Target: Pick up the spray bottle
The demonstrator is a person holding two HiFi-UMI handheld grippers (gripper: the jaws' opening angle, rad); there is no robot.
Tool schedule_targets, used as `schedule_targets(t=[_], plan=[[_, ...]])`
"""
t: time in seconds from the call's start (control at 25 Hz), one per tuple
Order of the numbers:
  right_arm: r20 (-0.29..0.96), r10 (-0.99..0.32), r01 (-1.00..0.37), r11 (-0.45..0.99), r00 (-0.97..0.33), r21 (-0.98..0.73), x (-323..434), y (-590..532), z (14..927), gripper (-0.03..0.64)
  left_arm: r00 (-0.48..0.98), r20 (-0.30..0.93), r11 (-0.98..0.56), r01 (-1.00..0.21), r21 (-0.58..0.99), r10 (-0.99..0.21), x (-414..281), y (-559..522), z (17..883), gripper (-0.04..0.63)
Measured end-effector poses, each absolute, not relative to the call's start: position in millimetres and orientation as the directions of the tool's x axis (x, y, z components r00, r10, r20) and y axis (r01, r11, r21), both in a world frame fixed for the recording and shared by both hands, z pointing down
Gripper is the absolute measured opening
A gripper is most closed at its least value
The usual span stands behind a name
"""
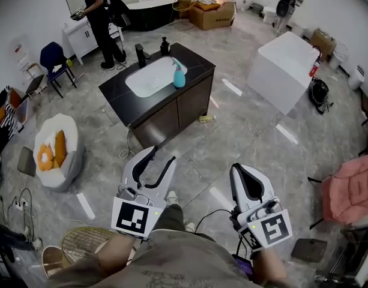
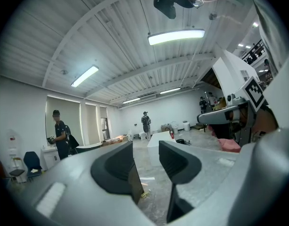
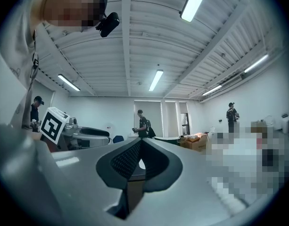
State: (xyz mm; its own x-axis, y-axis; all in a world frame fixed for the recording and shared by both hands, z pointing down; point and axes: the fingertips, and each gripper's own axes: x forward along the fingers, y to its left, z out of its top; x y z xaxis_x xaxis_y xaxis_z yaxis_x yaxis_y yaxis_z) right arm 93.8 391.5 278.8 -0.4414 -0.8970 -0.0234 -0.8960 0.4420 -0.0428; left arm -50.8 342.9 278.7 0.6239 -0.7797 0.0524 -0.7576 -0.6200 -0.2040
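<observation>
The spray bottle [image 1: 179, 75] stood on the dark worktop [image 1: 197, 63] beside the sink [image 1: 146, 81], well apart from both grippers. The left gripper [image 1: 161, 159] was released and empty; the right gripper [image 1: 239, 170] was clenched on nothing.

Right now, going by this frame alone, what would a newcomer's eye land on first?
A dark-topped brown cabinet with a white oval basin stands alone mid-floor, and a teal plastic spray bottle stands upright at the basin's edge. In the foreground the white left tongs are open and the white right tongs shut, both empty and well short of the bottle.
</observation>
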Motion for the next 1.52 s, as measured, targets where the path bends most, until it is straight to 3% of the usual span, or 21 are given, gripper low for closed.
schedule_targets(t=[0.52, 1.52], plan=[[0.018, -0.885, -0.885, 0.464, -0.465, -0.019, 85.2, 327.1, 289.9, 0.028, 0.619, 0.049, -0.615, -0.765, -0.19, -0.784, -52.7, 273.2, 292.7, 0.172], [0.072, -0.903, -0.905, 0.424, -0.423, 0.002, 40.7, 43.9, 294.5, 0.028, 0.692, 0.125, -0.703, -0.695, -0.153, -0.711, -82.5, -12.8, 321.6, 0.172]])
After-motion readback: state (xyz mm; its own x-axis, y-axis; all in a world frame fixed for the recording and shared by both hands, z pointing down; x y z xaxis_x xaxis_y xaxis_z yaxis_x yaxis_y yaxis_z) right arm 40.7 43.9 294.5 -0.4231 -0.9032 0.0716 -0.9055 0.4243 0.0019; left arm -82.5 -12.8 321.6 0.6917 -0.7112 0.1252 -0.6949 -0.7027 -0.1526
